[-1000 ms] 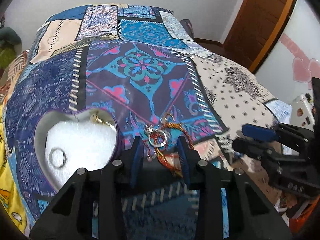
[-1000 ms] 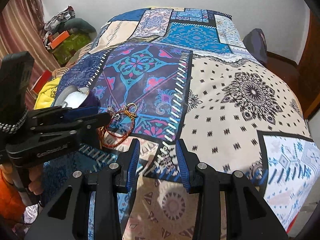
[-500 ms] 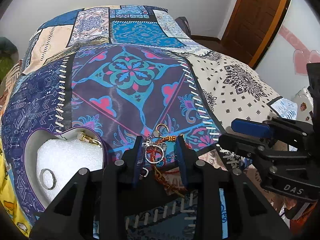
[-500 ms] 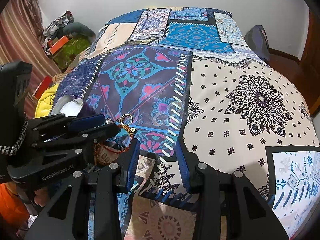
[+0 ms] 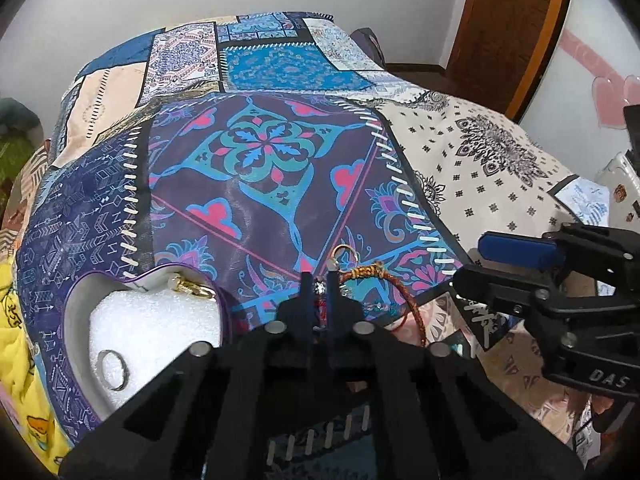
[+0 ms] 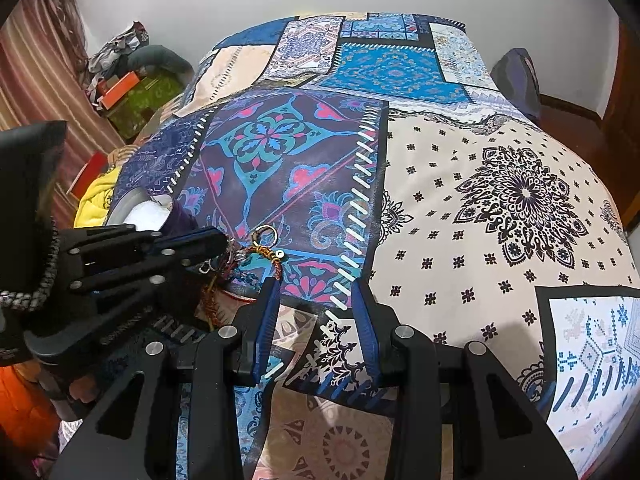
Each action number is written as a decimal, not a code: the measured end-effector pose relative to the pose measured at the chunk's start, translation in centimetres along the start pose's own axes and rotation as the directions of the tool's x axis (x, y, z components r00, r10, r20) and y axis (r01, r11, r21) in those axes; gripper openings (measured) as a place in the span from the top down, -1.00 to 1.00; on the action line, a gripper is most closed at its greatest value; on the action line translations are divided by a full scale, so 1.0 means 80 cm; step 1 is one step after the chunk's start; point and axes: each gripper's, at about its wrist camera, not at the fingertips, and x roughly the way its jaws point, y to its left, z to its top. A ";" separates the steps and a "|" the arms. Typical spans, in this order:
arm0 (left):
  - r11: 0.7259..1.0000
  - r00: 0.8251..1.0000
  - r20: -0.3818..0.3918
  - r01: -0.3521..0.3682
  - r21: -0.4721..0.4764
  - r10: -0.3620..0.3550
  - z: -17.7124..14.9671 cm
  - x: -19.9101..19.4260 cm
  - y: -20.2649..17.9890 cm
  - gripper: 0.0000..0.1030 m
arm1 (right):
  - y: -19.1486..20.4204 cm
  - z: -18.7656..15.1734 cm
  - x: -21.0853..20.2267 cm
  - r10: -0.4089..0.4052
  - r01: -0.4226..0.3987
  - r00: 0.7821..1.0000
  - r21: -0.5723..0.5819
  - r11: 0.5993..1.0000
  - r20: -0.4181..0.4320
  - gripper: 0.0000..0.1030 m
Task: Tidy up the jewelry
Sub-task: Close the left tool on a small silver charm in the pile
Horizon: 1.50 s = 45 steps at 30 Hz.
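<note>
A heart-shaped box (image 5: 80, 308) with white foam lies on the patterned bedspread, holding a silver ring (image 5: 113, 370) and a gold piece (image 5: 192, 287). A small pile of jewelry lies to its right: a braided red-orange cord bracelet (image 5: 400, 292), a gold ring (image 5: 344, 252) and small silver pieces. My left gripper (image 5: 319, 280) is shut on the silver pieces of the pile (image 6: 240, 257). My right gripper (image 6: 316, 292) is open and empty, just right of the pile; it shows in the left wrist view (image 5: 516, 264). The box also shows in the right wrist view (image 6: 140, 208).
The bedspread (image 6: 480, 200) covers the whole bed. A yellow cloth (image 5: 16, 320) lies at the bed's left edge. Clutter and boxes (image 6: 128, 84) sit on the floor at far left. A wooden door (image 5: 516, 20) stands at far right.
My left gripper moved forward over the jewelry pile and closed its fingers on the silver pieces. The right gripper stayed open beside it.
</note>
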 end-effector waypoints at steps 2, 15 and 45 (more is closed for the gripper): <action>1.000 1.000 0.017 0.002 0.003 -0.002 -0.003 -0.009 0.001 0.99 | 0.000 0.001 0.002 0.017 -0.017 1.000 0.004 1.000 -0.006 0.35; 0.997 0.997 0.017 0.072 -0.013 -0.072 -0.042 -0.060 0.010 0.97 | 0.033 -0.010 0.033 -0.033 0.017 0.995 -0.172 0.985 -0.090 0.35; 0.998 1.000 -0.018 0.019 -0.062 -0.020 0.003 0.007 0.004 0.58 | 0.006 0.009 0.022 -0.032 0.025 0.999 -0.147 0.989 -0.042 0.53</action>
